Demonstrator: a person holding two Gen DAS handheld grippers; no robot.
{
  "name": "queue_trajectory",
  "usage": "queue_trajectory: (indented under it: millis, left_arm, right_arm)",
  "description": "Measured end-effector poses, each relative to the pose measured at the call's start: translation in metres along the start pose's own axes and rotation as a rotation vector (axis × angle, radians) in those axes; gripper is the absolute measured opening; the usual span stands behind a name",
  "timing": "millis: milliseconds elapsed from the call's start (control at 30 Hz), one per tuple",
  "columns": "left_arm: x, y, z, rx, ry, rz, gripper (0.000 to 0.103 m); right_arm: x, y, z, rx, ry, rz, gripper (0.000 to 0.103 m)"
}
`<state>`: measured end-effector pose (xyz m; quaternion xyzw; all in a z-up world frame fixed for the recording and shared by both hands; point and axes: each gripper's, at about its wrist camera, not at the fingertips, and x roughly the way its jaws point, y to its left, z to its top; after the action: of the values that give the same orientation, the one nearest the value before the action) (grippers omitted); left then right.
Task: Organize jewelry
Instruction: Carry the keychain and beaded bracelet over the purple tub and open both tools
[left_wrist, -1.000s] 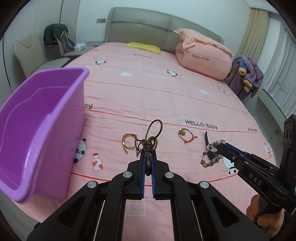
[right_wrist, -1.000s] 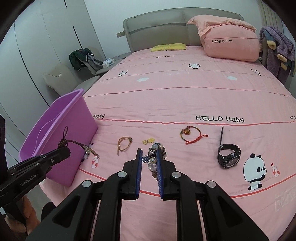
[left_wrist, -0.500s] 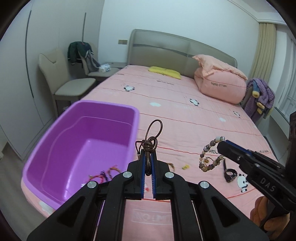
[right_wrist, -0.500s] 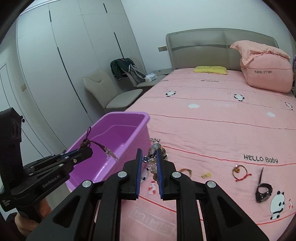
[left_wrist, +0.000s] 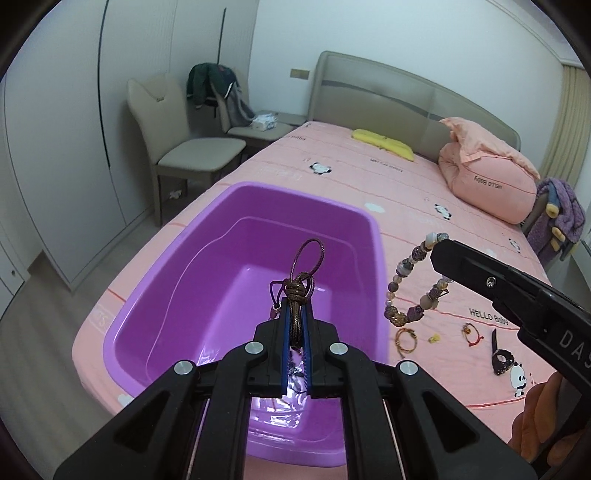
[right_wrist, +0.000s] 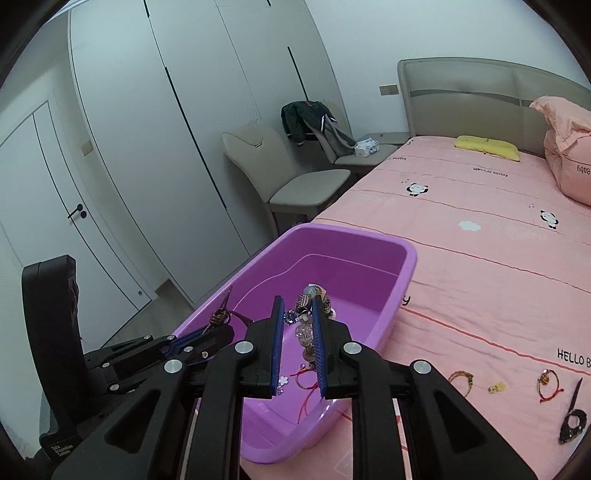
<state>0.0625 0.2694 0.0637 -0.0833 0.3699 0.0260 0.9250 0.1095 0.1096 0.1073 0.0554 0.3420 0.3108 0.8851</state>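
My left gripper is shut on a brown cord bracelet and holds it over the inside of the purple bin. My right gripper is shut on a beaded bracelet above the bin. The beaded bracelet hangs from the right gripper just past the bin's right rim in the left wrist view. The left gripper shows over the bin's near-left rim in the right wrist view. Some small jewelry lies on the bin floor.
On the pink bed to the right of the bin lie a gold bracelet, a small yellow piece, a red-cord bracelet and a black watch. Beige chairs stand beside the bed.
Both grippers have swung left from the bed surface to over the purple bin, carrying their bracelets. The bin interior now fills the middle of both views.
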Motion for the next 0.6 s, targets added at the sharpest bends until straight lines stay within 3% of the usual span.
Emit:
queue_trajectory:
  millis: [400, 600]
  left_arm:
    - [0.045, 0.039, -0.019, -0.082, 0.137, 0.051, 0.007]
    - [0.057, 0.041, -0.027, -0.097, 0.191, 0.079, 0.007]
  right_arm:
    - [0.081, 0.011, -0.012, -0.007, 0.239, -0.051, 0.015]
    - [0.100, 0.012, -0.016, -0.007, 0.287, -0.072, 0.015]
